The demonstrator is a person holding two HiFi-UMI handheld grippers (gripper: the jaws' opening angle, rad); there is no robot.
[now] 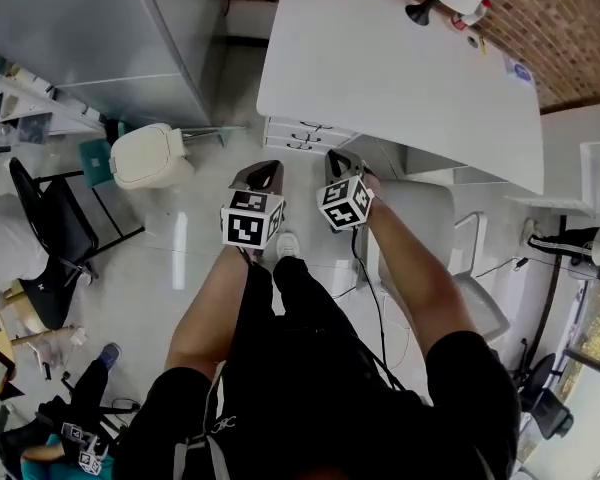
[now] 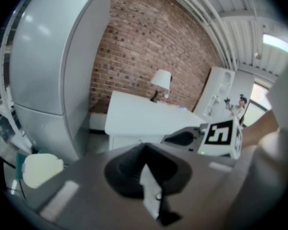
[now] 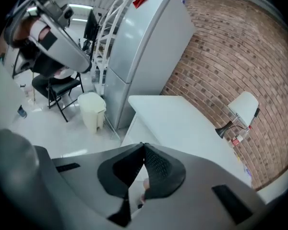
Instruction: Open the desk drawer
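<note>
1. Head view: holds left hand-held gripper [image 1: 258, 176] and right hand-held gripper [image 1: 342, 163] side by side, near the shut drawer [image 1: 305, 133] under the white counter [image 1: 400, 68].
2. Left gripper view: shows jaws pressed together, empty, aimed toward the drawer.
3. Right gripper view: shows jaws pressed together, pinching nothing, facing the counter.

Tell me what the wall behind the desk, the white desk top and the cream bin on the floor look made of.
Red-brown wall: brick, matte, going by the mortar lines. Flat white desk top: smooth, probably laminate or painted board; the look leaves that open. Cream lidded bin: likely plastic, from its rounded moulded shape.
</note>
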